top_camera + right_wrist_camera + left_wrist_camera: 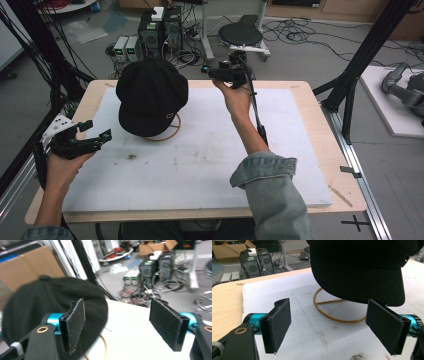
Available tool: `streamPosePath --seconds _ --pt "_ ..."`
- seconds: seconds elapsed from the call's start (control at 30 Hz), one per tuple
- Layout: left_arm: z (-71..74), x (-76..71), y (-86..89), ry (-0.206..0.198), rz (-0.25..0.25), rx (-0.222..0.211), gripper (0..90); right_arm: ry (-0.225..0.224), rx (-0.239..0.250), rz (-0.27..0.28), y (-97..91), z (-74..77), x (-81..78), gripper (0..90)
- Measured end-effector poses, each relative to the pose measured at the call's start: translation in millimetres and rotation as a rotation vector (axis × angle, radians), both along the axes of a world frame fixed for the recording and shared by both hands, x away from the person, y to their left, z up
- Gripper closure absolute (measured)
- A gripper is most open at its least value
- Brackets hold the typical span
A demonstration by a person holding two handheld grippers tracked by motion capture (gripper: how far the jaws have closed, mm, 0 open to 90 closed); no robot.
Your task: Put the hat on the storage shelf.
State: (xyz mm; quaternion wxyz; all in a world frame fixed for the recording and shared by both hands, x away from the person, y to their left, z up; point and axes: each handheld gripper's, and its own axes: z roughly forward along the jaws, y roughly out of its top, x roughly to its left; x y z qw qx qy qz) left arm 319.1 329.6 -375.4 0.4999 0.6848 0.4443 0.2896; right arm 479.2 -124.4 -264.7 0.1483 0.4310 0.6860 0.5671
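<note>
A black cap [151, 96] sits on a wire stand [167, 134] toward the far left of the white foam board [200, 160] that covers the counter [320, 115]. The left hand-held gripper [97, 131] hovers low at the board's left edge, just beside the cap and apart from it, its jaws spread wide; in the left gripper view the cap's brim [362, 287] hangs ahead, above the jaws. The right hand-held gripper [207, 70] is raised at the far edge, to the right of the cap and clear of it, jaws also wide and empty.
</note>
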Motion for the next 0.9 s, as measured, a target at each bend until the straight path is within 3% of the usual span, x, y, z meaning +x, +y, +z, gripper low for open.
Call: streamPosePath --seconds 0.2,0.33,0.4,0.6,0.9 --pt "-1.7 2.3 -0.6 0.005 0.001 -0.004 20.7 -0.028 -0.064 -0.062 -33.4 -11.5 -14.8 26.1" --pt "-1.5 4.2 -2.3 0.004 -0.002 -0.003 20.7 -0.027 -0.115 -0.121 -53.9 -19.1 -27.5 18.2" --pt "-1.3 5.4 -3.2 0.005 -0.006 -0.003 20.7 -0.029 -0.110 -0.138 -62.1 -23.8 -35.6 14.9" --pt "-2.2 8.5 -4.6 0.008 -0.005 -0.009 20.7 -0.063 -0.210 -0.211 -83.2 -37.9 -59.3 12.4" --pt "-3.7 10.3 -6.3 0.013 -0.010 -0.003 20.7 -0.047 -0.194 -0.256 -122.4 -64.5 -93.5 12.1"
